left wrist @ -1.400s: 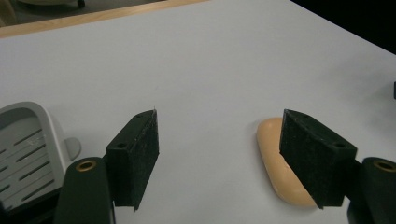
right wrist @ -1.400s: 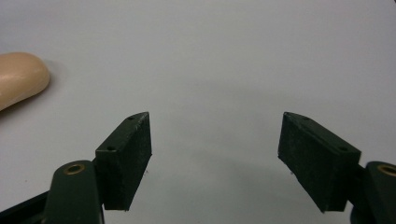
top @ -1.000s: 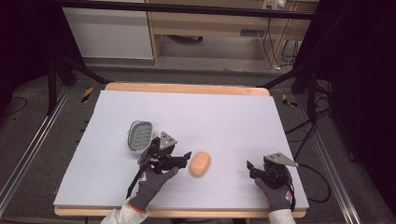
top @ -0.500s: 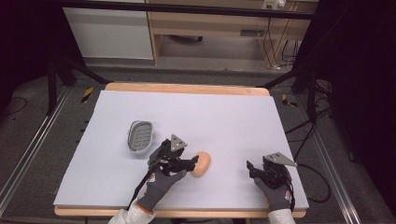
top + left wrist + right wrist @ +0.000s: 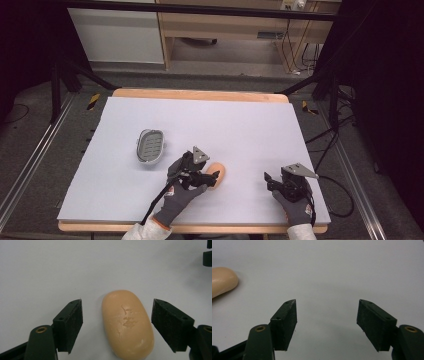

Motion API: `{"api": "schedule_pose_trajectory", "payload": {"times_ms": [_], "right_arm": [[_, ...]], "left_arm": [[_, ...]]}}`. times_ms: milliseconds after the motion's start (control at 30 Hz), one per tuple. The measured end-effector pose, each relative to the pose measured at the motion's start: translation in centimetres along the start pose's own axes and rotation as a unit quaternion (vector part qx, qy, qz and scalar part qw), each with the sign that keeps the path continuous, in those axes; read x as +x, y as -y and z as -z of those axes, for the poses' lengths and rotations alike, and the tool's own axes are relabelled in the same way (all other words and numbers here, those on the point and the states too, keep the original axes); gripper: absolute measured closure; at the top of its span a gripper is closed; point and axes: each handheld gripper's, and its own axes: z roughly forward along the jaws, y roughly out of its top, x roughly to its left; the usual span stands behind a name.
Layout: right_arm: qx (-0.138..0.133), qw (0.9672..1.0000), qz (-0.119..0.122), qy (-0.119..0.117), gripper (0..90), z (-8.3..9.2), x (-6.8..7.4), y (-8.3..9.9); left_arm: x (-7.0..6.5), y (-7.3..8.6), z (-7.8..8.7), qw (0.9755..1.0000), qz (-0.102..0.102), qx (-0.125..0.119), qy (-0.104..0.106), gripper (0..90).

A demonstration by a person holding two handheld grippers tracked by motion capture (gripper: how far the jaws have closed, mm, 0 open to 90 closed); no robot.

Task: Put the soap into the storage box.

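Note:
An orange-tan bar of soap (image 5: 217, 173) (image 5: 127, 323) lies flat on the white table cover near the front middle. My left gripper (image 5: 206, 179) (image 5: 117, 326) is open, its two black jaws standing on either side of the soap with gaps on both sides. A grey oval soap dish (image 5: 150, 145) sits to the left and slightly farther back. My right gripper (image 5: 270, 181) (image 5: 327, 322) is open over bare table at the front right, nothing between its jaws. The soap's end (image 5: 222, 281) shows at the left edge of the right gripper view.
The white cover (image 5: 240, 125) spreads wide behind the soap and dish. A wooden table edge (image 5: 200, 94) runs along the back. Cables (image 5: 325, 145) trail off the right side. The right gripper's jaw tip (image 5: 207, 255) shows in the left gripper view's top right corner.
My left gripper has moved right from beside the soap dish to the soap, and its open jaws now straddle the bar. The right gripper has stayed put.

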Motion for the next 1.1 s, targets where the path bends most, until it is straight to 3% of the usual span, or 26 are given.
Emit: {"api": "schedule_pose_trajectory", "payload": {"times_ms": [533,800,1100], "right_arm": [[0.005,1.0000,-0.002,-0.005,33.0,0.0,0.0,0.0],[0.006,1.0000,0.004,-0.004,33.3,-0.1,0.0,0.1],[0.008,0.9999,0.002,-0.007,33.8,-0.2,0.0,0.1]], "left_arm": [[-1.5,-0.1,-2.3,0.9993,-0.012,0.034,-0.001,22.1],[-1.5,0.2,-3.5,0.9984,-0.007,0.056,-0.002,23.5],[-1.4,0.9,-4.1,0.9980,0.004,0.063,-0.001,26.3]]}}
